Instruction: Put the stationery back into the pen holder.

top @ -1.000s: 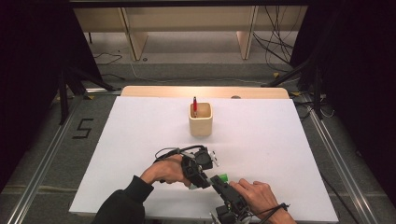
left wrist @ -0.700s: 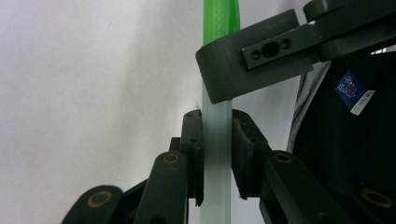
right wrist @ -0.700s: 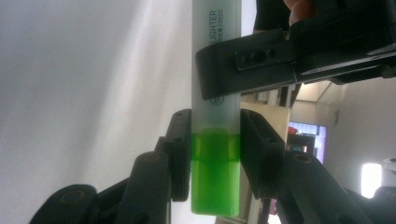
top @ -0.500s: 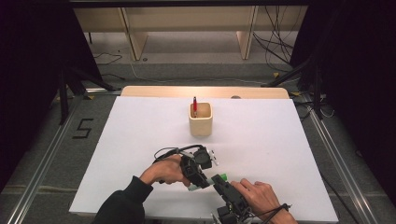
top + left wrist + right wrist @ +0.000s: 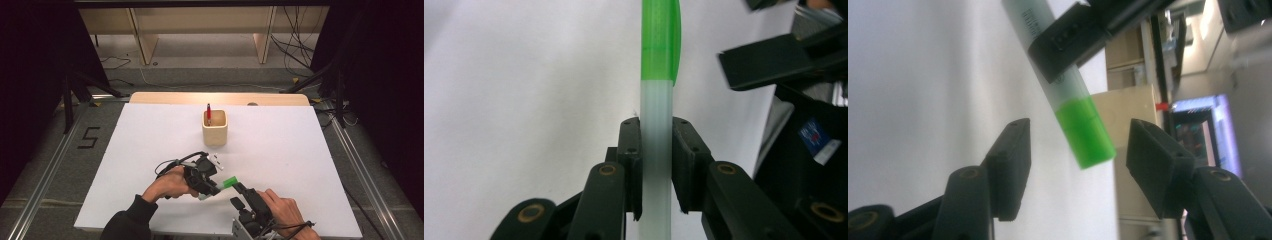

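R gripper (image 5: 1075, 160) jaws have just been opening, standing apart w/ green cap of marker (image 5: 1083, 130) between, not touching. L gripper (image 5: 656, 165) clamping marker barrel above table (image 5: 150, 150); barrel print unreadable. Wooden cup (image 5: 215, 127) farther back.

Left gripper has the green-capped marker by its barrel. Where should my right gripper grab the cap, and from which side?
Grip the green cap of the marker across its round sides, coming straight along its length from the free end. The left gripper clamps the pale barrel, leaving the cap clear. The right gripper, whose jaws have just been opening, already straddles the cap without touching it, so closing there probably works.
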The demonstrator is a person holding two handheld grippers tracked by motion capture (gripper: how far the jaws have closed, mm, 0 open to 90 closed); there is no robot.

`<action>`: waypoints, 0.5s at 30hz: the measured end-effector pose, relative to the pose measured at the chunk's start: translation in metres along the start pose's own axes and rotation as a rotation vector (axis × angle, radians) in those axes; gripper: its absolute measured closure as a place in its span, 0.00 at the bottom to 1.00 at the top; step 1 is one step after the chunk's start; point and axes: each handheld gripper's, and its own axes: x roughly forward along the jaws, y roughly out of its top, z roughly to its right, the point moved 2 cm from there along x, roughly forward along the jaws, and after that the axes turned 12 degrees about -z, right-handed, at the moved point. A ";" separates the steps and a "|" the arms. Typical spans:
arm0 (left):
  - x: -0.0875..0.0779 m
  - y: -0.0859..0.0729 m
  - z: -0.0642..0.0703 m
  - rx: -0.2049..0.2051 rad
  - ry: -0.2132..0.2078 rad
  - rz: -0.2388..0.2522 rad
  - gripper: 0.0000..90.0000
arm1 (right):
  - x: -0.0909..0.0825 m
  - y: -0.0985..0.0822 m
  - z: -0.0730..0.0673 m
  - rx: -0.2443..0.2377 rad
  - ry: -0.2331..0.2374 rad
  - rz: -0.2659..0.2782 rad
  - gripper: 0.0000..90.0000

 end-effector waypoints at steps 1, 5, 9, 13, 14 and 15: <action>-0.002 -0.002 -0.002 -0.013 0.010 0.021 0.85 | -0.001 -0.001 0.001 0.039 0.015 0.000 0.48; -0.006 -0.007 -0.007 -0.060 0.039 0.087 0.85 | 0.001 -0.009 0.012 0.212 0.107 0.015 0.46; -0.010 -0.011 -0.012 -0.087 0.070 0.134 0.85 | 0.002 -0.020 0.020 0.388 0.189 0.015 0.44; -0.014 -0.015 -0.018 -0.137 0.107 0.192 0.85 | 0.000 -0.032 0.029 0.572 0.262 0.053 0.43; -0.014 -0.016 -0.020 -0.147 0.112 0.206 0.85 | 0.000 -0.035 0.032 0.624 0.290 0.066 0.42; -0.015 -0.016 -0.021 -0.152 0.116 0.213 0.85 | 0.001 -0.038 0.033 0.669 0.313 0.071 0.41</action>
